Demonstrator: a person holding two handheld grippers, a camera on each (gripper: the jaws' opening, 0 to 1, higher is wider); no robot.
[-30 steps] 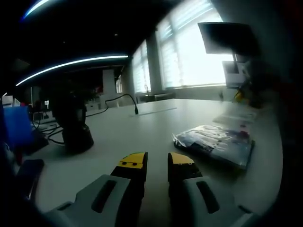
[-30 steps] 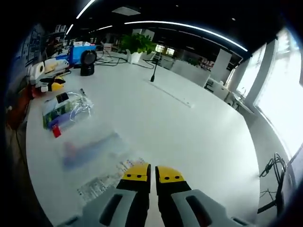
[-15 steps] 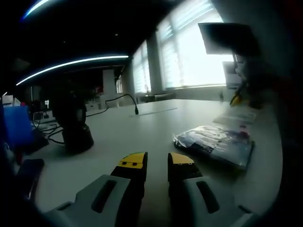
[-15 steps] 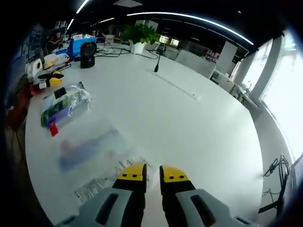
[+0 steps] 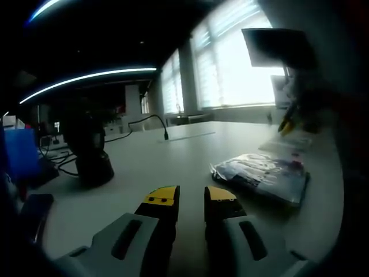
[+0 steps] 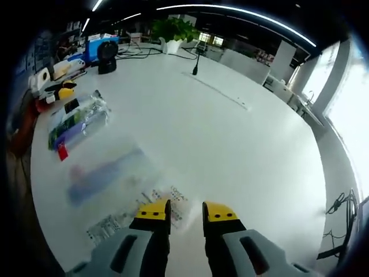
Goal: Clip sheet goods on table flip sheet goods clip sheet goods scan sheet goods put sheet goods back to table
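In the right gripper view a flat clear sheet packet point(image 6: 106, 176), with a bluish insert and a printed label, lies on the white table point(image 6: 230, 150). My right gripper point(image 6: 185, 211) hovers over its near corner, jaws apart and holding nothing. Farther left lies a plastic-wrapped packet point(image 6: 78, 121) with dark and green contents. The same wrapped packet point(image 5: 262, 176) is to the right of my left gripper point(image 5: 191, 195), which rests low over the table, jaws slightly apart and empty. The flat sheet packet point(image 5: 288, 141) is dim at the far right.
A black round device point(image 6: 107, 57) and a blue box point(image 6: 98, 43) stand at the table's far left, with a gooseneck microphone point(image 6: 196, 63) and a plant point(image 6: 173, 29) beyond. The black device point(image 5: 92, 158) is left of the left jaws. Bright windows point(image 5: 236, 63) lie behind.
The right gripper's jaws have gone from nearly shut to apart, and its view has dropped closer over the clear sheet packet. The left gripper view is unchanged.
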